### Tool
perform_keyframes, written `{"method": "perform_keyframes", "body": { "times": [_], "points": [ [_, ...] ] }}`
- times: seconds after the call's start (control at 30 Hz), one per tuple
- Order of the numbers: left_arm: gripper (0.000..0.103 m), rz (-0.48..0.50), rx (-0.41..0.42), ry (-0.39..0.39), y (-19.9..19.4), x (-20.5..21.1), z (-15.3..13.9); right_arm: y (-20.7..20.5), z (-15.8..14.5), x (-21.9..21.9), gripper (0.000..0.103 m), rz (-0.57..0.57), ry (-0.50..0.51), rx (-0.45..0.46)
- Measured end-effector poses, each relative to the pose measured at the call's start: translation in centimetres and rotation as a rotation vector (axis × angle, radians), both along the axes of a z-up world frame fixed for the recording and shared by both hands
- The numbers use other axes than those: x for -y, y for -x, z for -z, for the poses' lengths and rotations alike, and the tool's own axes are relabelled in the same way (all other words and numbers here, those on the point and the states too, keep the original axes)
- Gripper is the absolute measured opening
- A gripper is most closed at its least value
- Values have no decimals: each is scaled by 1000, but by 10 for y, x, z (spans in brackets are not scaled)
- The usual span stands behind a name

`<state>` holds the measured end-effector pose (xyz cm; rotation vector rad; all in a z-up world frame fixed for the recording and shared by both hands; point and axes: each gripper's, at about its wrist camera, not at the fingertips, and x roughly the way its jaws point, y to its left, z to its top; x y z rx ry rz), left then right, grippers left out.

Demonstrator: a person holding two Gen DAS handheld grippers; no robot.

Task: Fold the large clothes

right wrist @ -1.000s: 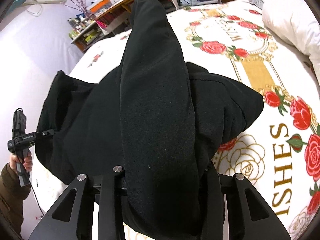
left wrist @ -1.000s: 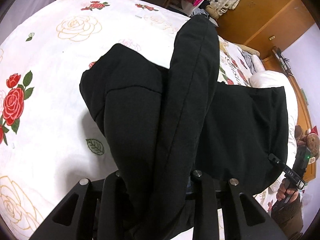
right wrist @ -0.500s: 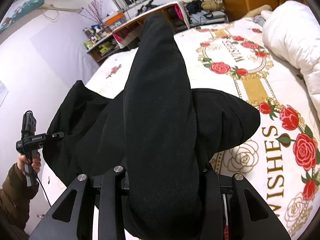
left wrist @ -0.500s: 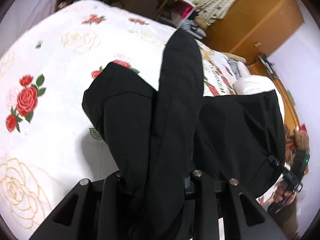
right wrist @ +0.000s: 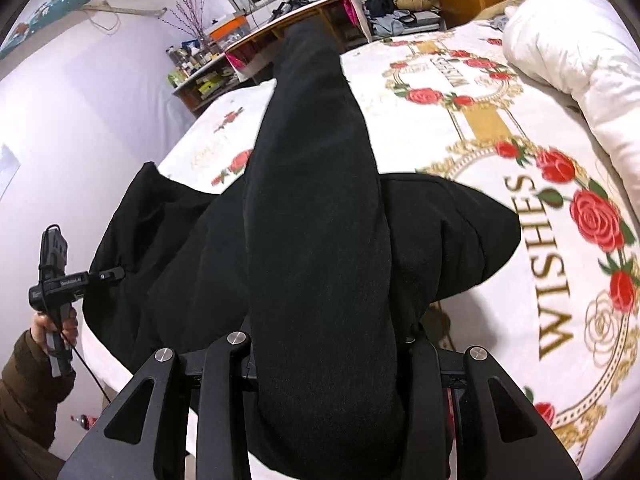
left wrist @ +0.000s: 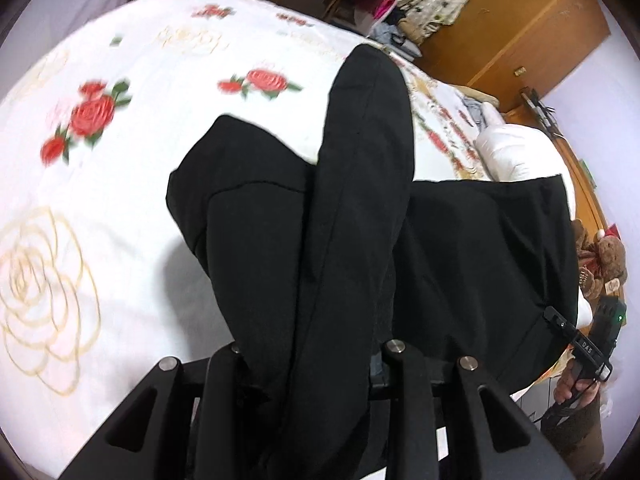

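Observation:
A large black garment (left wrist: 352, 208) hangs between my two grippers above a bed. My left gripper (left wrist: 316, 360) is shut on one edge of it; a thick fold drapes forward over its fingers. My right gripper (right wrist: 324, 344) is shut on the other edge of the black garment (right wrist: 316, 216), with a similar fold over it. The lower part of the cloth sags toward the bedspread. In the left wrist view the right gripper (left wrist: 560, 322) clamps the cloth's far corner. In the right wrist view the left gripper (right wrist: 108, 275) clamps the opposite corner.
The bed (left wrist: 120, 128) has a white spread with red roses (right wrist: 596, 220) and gold lettering. A white rolled duvet (right wrist: 568, 52) lies at the head. A wooden wardrobe (left wrist: 532, 28), a shelf desk (right wrist: 288, 36) and a teddy bear (left wrist: 604, 256) stand around the bed.
Both grippers have risen and drawn back with the garment held; more of the bedspread and room shows behind it. The grip on the cloth is unchanged.

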<state>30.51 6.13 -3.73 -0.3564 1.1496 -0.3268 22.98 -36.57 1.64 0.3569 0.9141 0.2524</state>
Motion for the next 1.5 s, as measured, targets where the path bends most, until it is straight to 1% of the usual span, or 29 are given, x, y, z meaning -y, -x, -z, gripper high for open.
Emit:
{"method": "perform_keyframes", "body": {
  "times": [0.07,0.13,0.27,0.37,0.4,0.43,0.5,0.53,0.57,0.63,0.7,0.77,0.87,0.93,1.0,1.03,1.07,1.1,1.13,1.17,1.2,1.23,1.27,1.3,1.33,1.37,1.43,1.5],
  "points": [
    [31,-28,-31,-7,5,-6,15,3,14,3,36,15,-5,-26],
    [33,-53,-43,-25,9,-16,29,6,26,7,36,32,-4,-54],
    [37,-104,-76,4,8,-33,51,9,45,20,39,68,-32,-92],
    [43,-96,-90,-23,2,-37,63,12,51,20,43,79,-24,-103],
    [45,-103,-95,-11,1,-39,65,12,54,21,45,81,-20,-111],
    [49,-115,-100,3,1,-42,68,9,58,22,45,81,-22,-120],
    [55,-126,-101,22,-1,-47,74,8,64,25,50,87,-23,-134],
    [60,-125,-103,19,-1,-49,76,7,66,25,51,86,-22,-139],
    [62,-123,-105,16,-2,-50,79,6,69,26,54,87,-21,-142],
    [71,-137,-109,33,-1,-56,83,7,75,27,59,93,-20,-154],
    [73,-160,-105,63,1,-65,83,8,80,31,64,105,-28,-170],
    [73,-173,-82,69,6,-73,75,8,78,34,65,110,-34,-183],
    [73,-167,-20,-1,10,-81,47,12,68,36,66,121,-17,-185],
    [73,-163,53,-50,10,-82,21,15,57,36,68,133,33,-179],
    [73,-165,121,-67,8,-79,-7,19,42,33,70,143,129,-161],
    [73,-161,158,-62,6,-78,-18,23,30,30,70,160,186,-128],
    [74,-147,192,-68,3,-72,-30,26,18,28,70,185,217,-79],
    [74,-129,209,-89,-1,-64,-38,30,4,29,70,221,246,-37],
    [74,-102,213,-97,-6,-59,-41,32,-5,28,70,247,260,-5],
    [74,-62,213,-81,-12,-50,-42,33,-19,26,70,260,265,48],
    [75,-27,207,-65,-18,-43,-40,31,-26,22,70,246,258,79],
    [75,2,189,-84,-26,-33,-34,24,-32,12,70,205,255,94],
    [75,19,173,-108,-32,-24,-27,14,-30,1,70,156,259,94],
    [75,31,156,-115,-40,-17,-18,4,-25,-9,70,103,266,87],
    [74,34,132,-121,-46,-12,-8,-11,-15,-22,70,52,285,61],
    [74,16,101,-132,-51,-6,2,-22,-6,-29,70,29,301,35],
    [74,-25,72,-159,-65,-7,20,-44,14,-39,70,-21,304,-6],
    [74,-80,30,-198,-76,-15,37,-62,38,-35,70,11,318,-70]
  ]
}}
